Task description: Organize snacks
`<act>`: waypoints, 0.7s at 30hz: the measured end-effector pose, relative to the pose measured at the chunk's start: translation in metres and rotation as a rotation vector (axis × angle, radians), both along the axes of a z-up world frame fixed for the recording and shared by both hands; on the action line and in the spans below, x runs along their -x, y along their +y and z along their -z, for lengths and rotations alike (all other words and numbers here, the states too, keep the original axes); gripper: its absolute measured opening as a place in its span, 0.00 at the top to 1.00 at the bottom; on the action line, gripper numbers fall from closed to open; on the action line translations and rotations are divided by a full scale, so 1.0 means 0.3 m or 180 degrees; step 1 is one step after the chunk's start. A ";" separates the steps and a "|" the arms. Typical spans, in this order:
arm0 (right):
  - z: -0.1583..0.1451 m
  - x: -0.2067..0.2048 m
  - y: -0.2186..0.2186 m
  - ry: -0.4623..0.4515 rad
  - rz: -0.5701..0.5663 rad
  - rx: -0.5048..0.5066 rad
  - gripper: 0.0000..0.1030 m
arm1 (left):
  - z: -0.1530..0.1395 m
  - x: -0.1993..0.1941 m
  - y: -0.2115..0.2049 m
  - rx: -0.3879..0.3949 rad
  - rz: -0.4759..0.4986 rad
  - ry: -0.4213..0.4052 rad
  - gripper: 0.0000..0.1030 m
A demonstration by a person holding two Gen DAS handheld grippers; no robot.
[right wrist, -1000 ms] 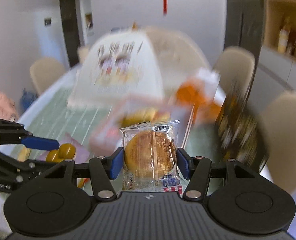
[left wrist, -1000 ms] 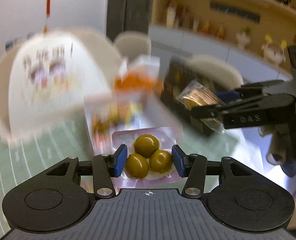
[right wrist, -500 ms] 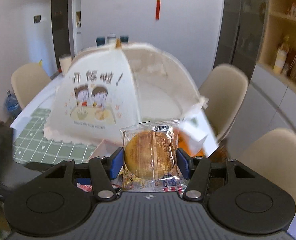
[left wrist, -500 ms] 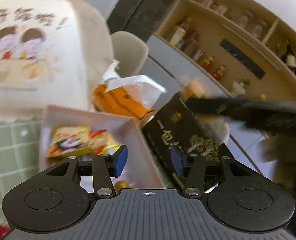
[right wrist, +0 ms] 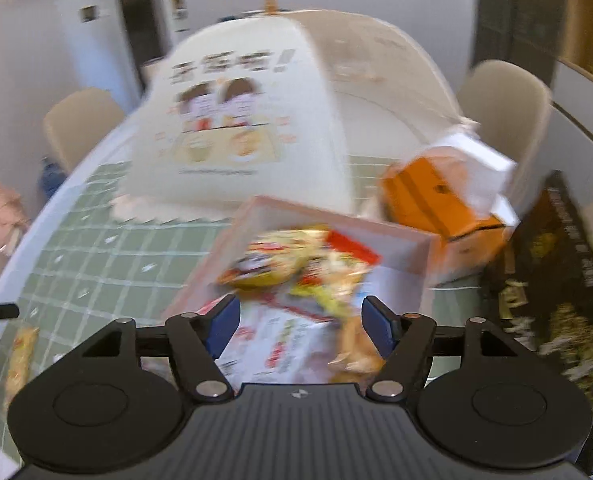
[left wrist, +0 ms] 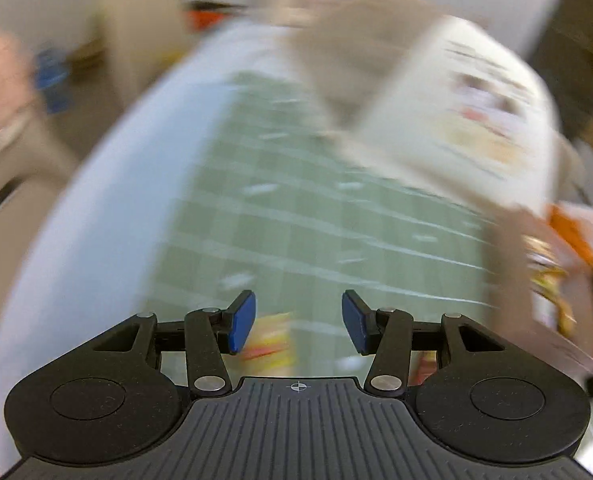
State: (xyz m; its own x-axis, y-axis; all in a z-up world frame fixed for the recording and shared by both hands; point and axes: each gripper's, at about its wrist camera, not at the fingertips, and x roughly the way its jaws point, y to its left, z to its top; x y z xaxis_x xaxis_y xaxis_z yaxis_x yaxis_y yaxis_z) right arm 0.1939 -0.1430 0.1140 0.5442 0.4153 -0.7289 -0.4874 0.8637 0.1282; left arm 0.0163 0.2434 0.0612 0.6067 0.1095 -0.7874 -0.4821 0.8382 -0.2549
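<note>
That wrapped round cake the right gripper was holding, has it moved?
Yes. The jaws have just opened, and the cake now lies lower, over the pink box, free of the right gripper.

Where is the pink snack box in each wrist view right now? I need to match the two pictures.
Left wrist view: pink snack box at the far right edge, heavily blurred, partly cut off.
Right wrist view: pink snack box at centre, just beyond the open right gripper, snack packets inside.
Shared landmark: the cartoon-printed food cover, standing just behind the box in both.
</note>
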 end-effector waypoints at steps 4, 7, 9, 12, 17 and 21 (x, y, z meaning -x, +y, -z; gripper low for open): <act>0.032 0.094 0.111 0.0182 -0.0508 -0.0236 0.32 | 0.021 0.085 0.013 0.0184 -0.0179 0.0022 0.49; 0.072 0.156 0.230 0.0341 -0.0961 -0.0355 0.31 | 0.038 0.115 -0.020 0.0113 -0.0191 0.0105 0.49; 0.098 0.188 0.324 0.0391 -0.1315 -0.0370 0.28 | 0.045 0.122 -0.036 0.0091 -0.0219 0.0136 0.49; 0.153 0.200 0.443 0.0364 -0.1484 -0.0211 0.27 | 0.036 0.117 -0.058 0.0060 -0.0171 0.0109 0.49; 0.249 0.178 0.514 0.0380 -0.1317 -0.0090 0.27 | -0.006 0.119 -0.137 0.0040 0.0132 -0.0021 0.49; 0.286 0.202 0.443 0.0567 -0.1151 -0.0153 0.27 | 0.047 0.102 -0.221 0.0444 0.0606 0.0115 0.49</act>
